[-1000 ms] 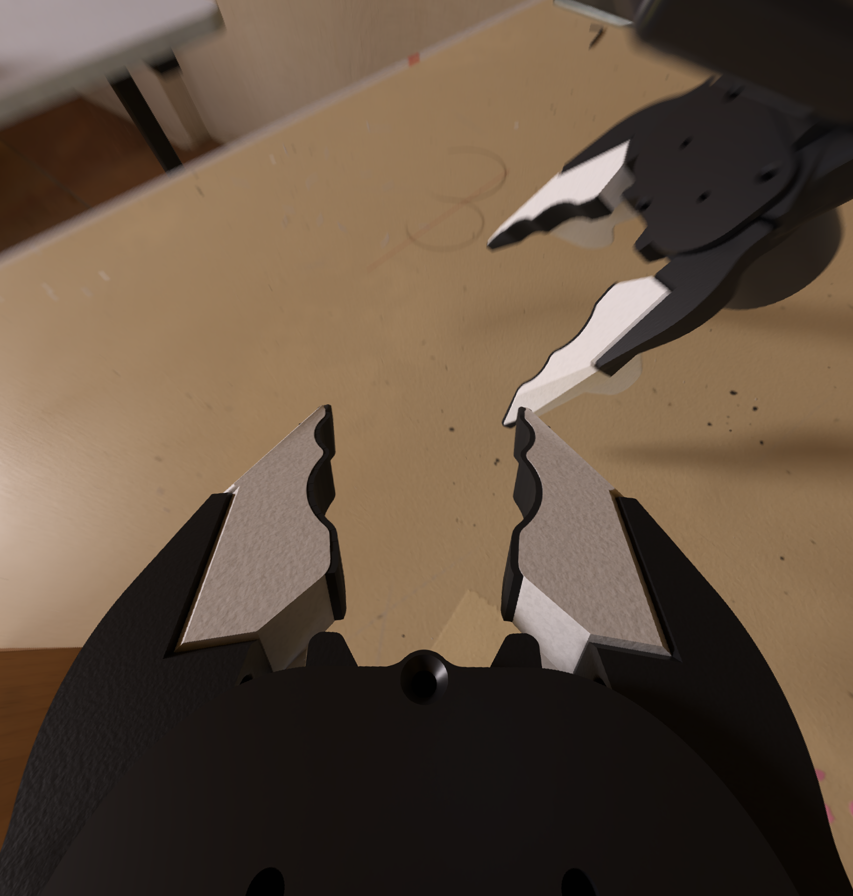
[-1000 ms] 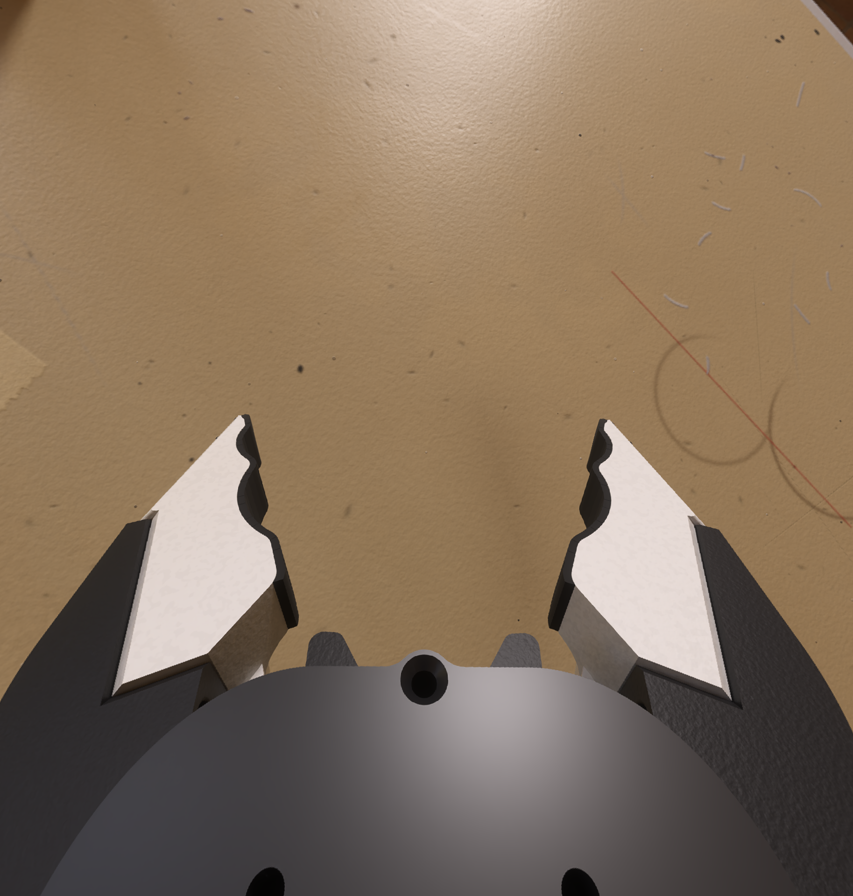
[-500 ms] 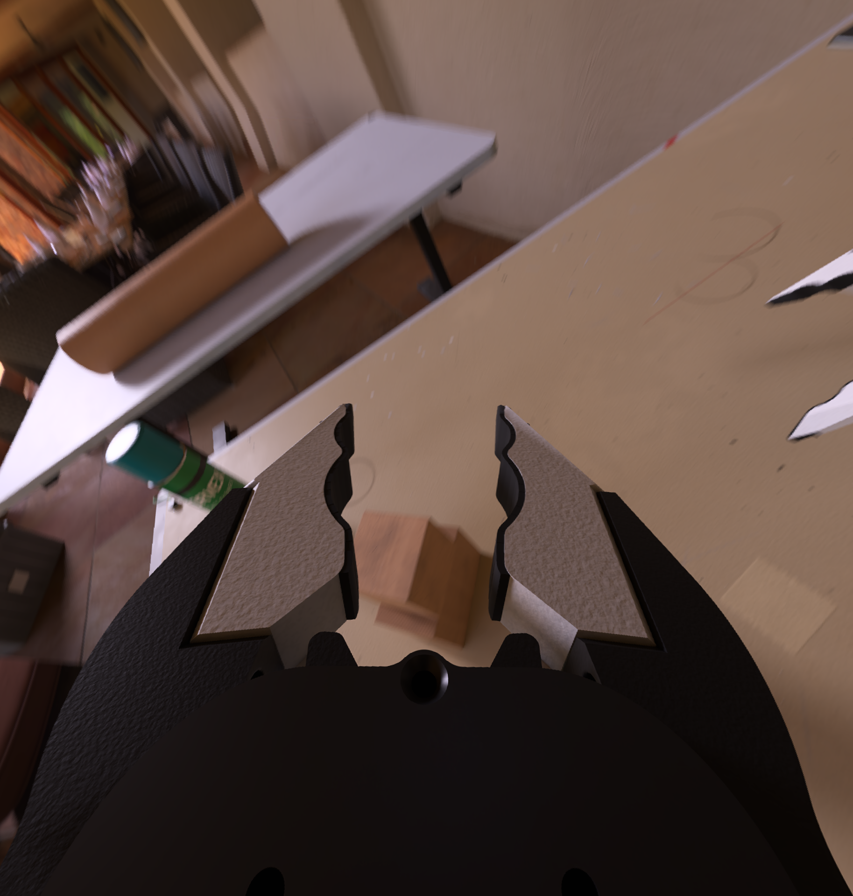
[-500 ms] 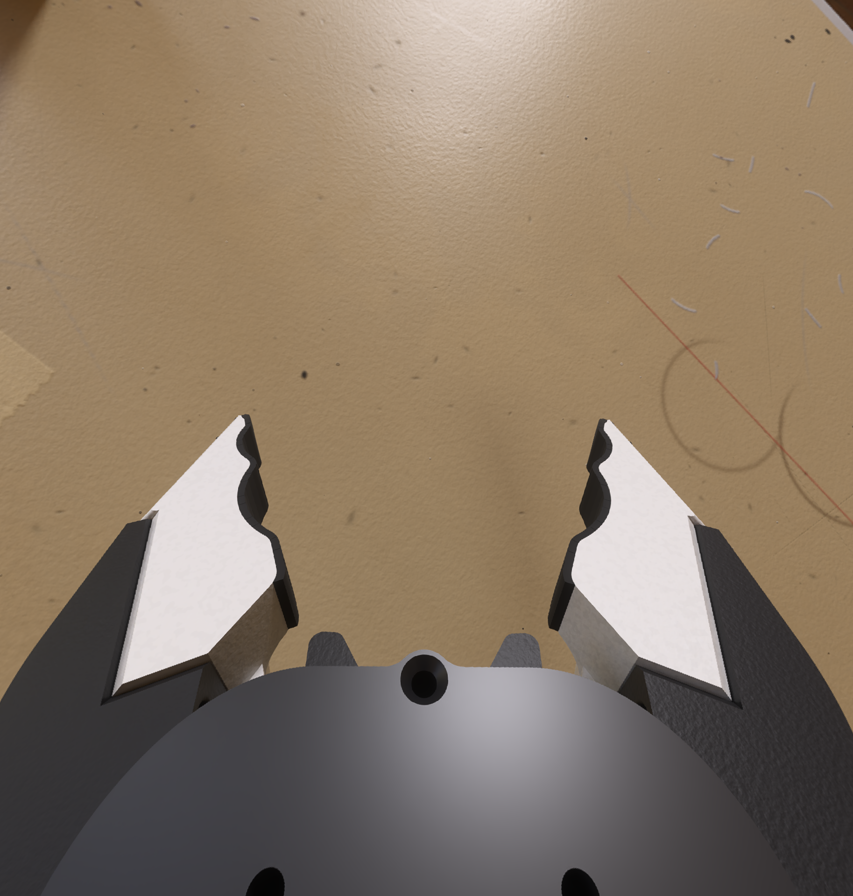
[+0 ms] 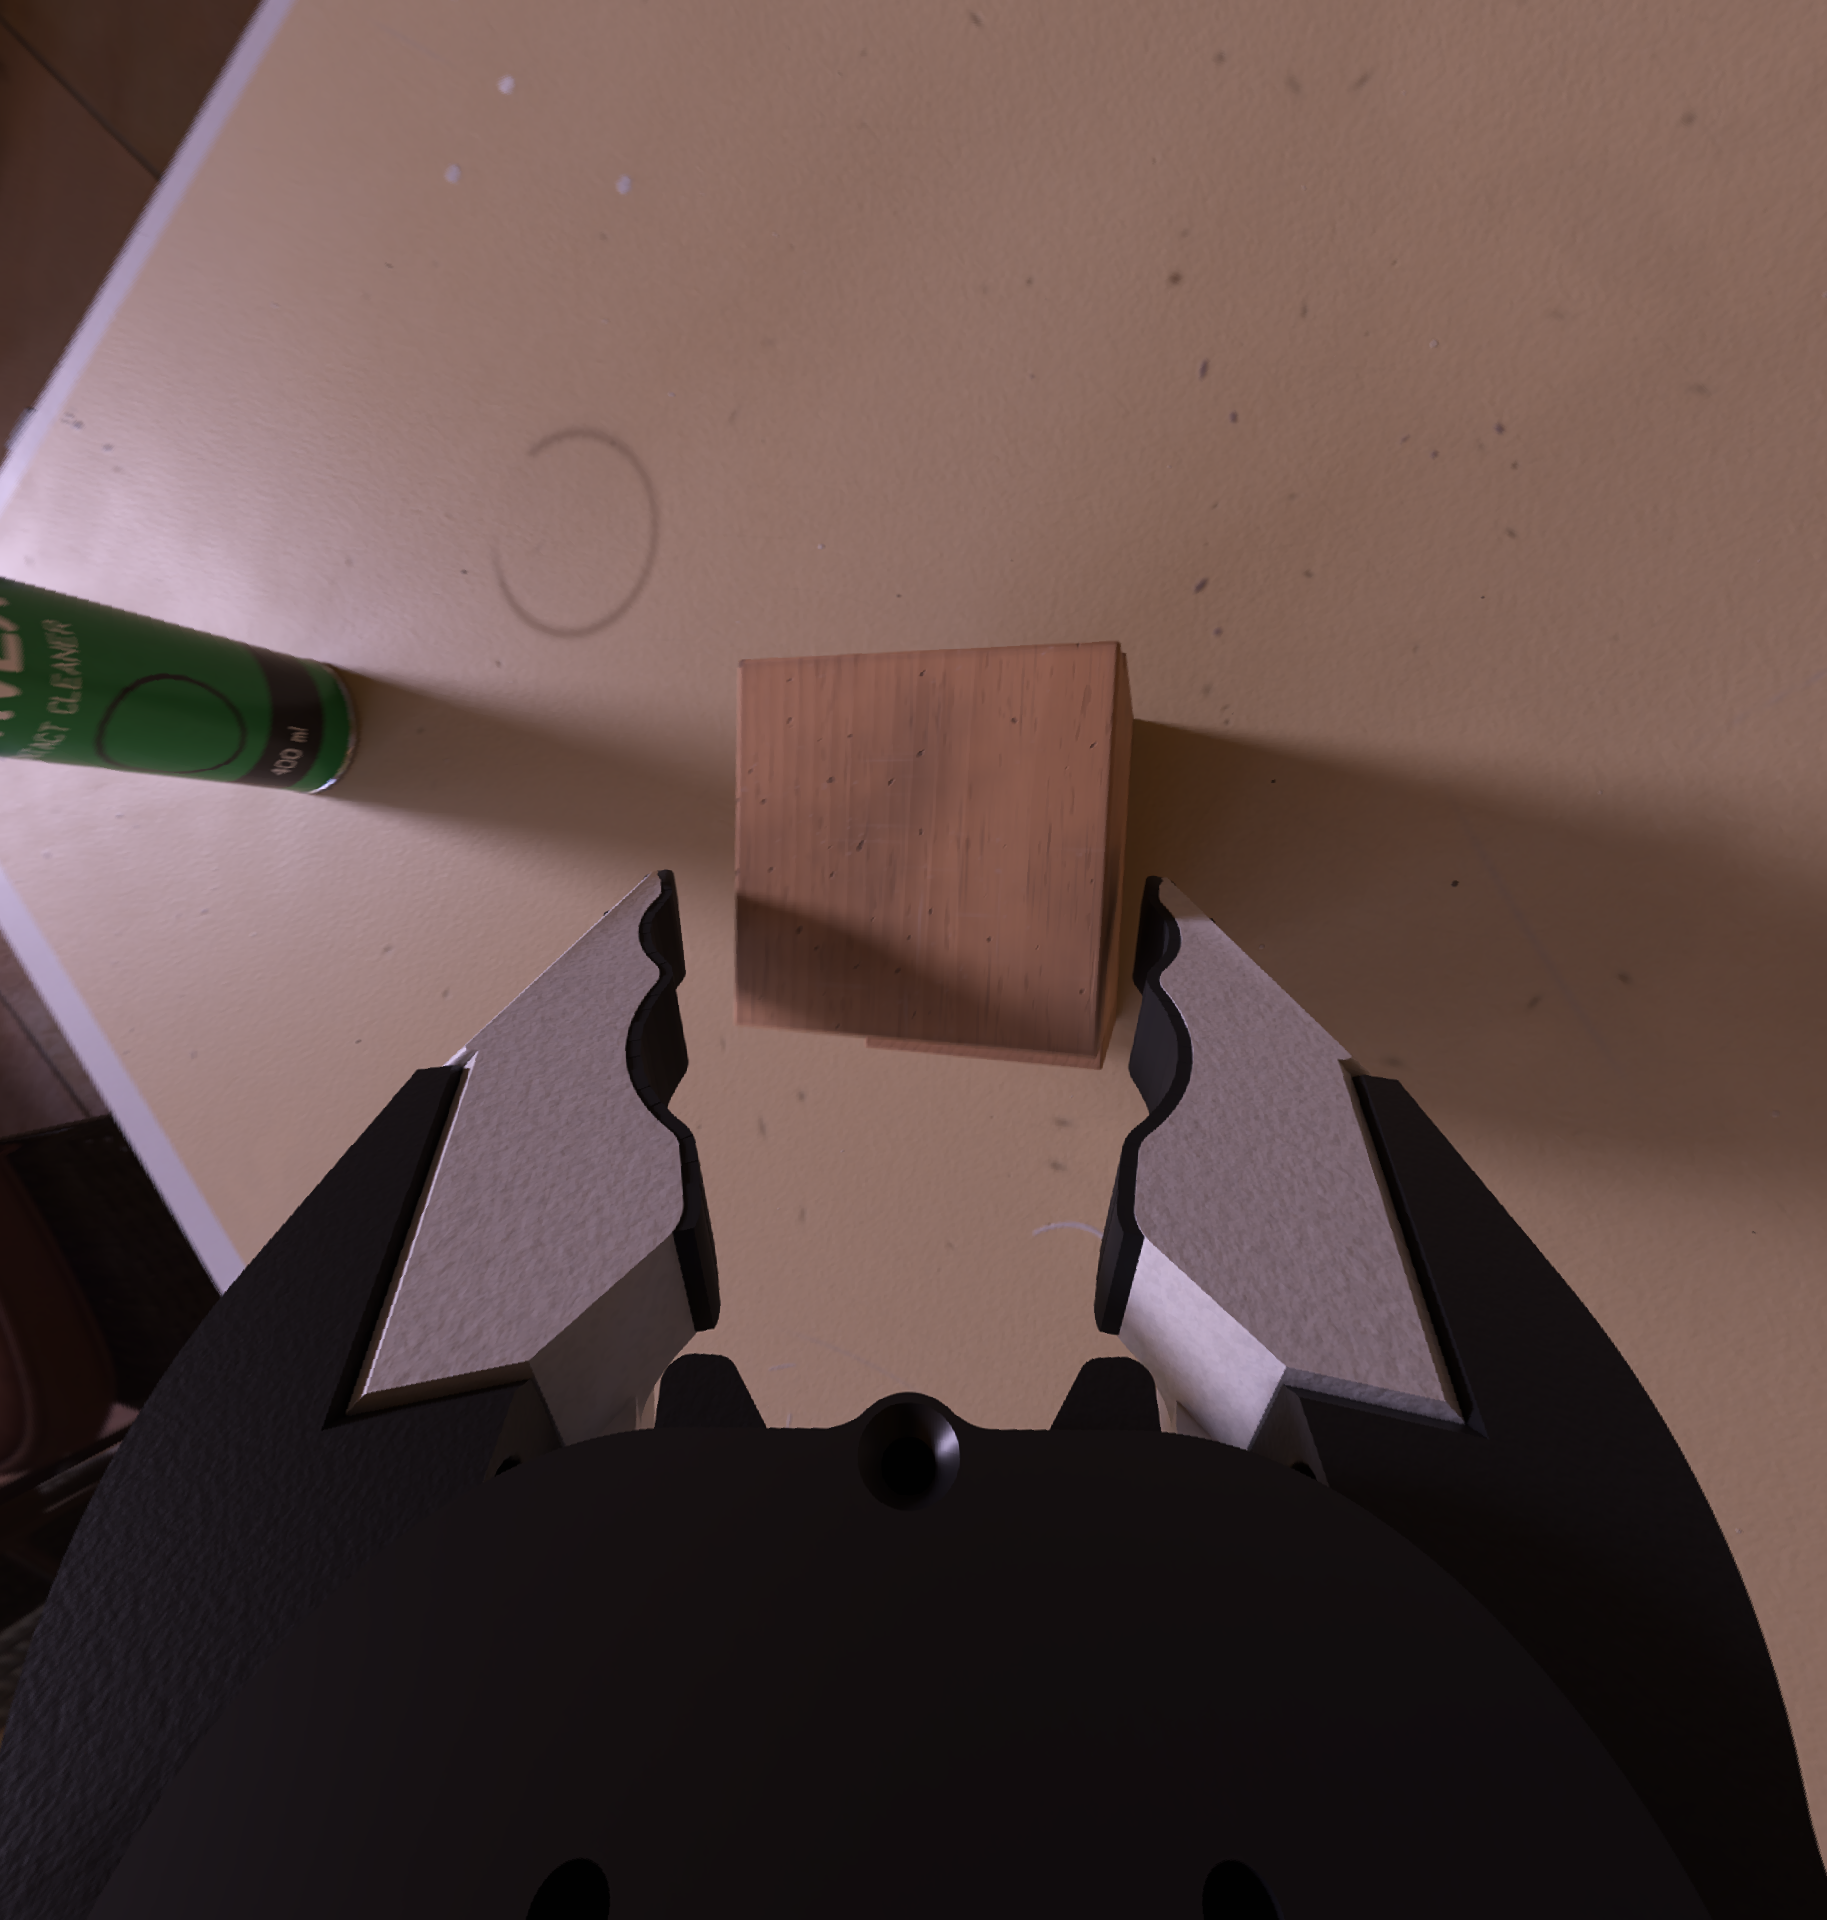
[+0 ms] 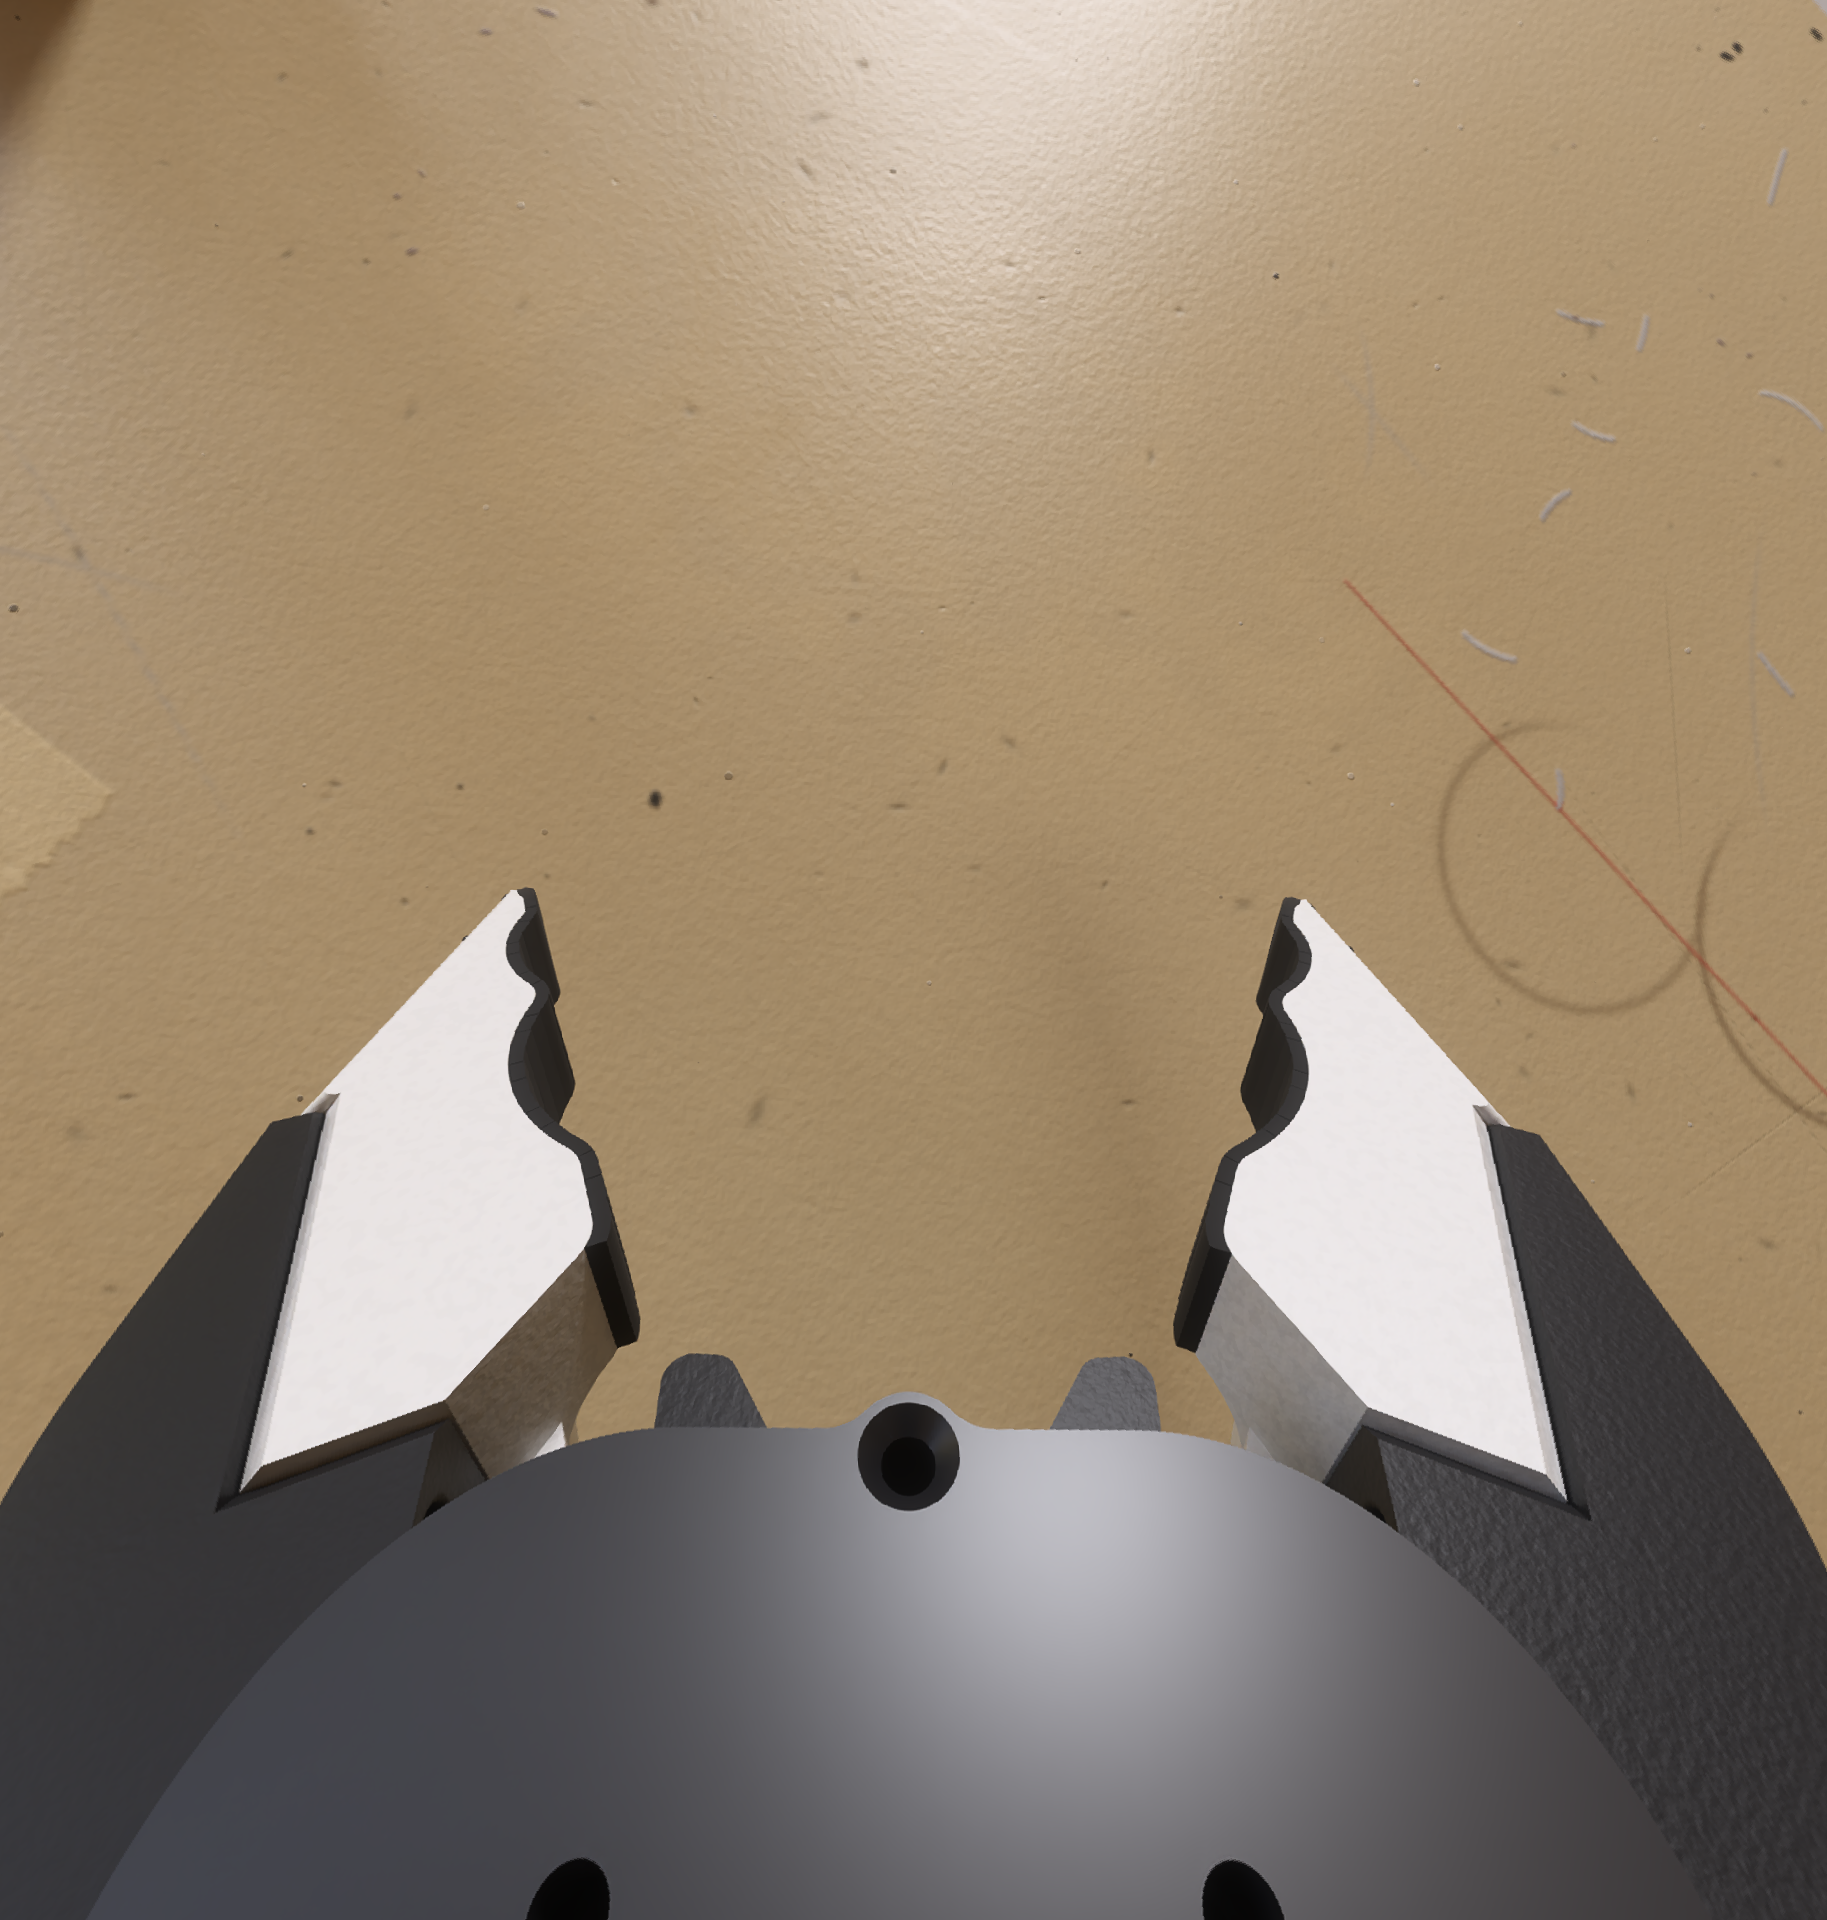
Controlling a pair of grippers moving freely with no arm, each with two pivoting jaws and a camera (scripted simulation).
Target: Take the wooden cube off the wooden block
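In the left wrist view I look straight down on the wooden cube [image 5: 924,810], a light brown square top face. It sits on the wooden block, of which only a thin sliver [image 5: 982,1047] shows below the cube's near edge. My left gripper [image 5: 909,885] is open and empty above the cube, with its fingertips [image 5: 660,904] flanking the cube's near half, wider than the cube. My right gripper [image 6: 904,896] is open and empty over bare tan table [image 6: 888,468]. The cube and block do not show in the right wrist view.
A green spray can [image 5: 161,707] lies or leans at the left, close to the table's white edge [image 5: 109,301]. A dark ring stain [image 5: 576,530] marks the table beyond the cube. Ring stains and a red line [image 6: 1574,873] lie right of my right gripper.
My left gripper has swung away from the right gripper, over to the cube near the table edge, tilted to look straight down, and opened wider. My right gripper has barely moved.
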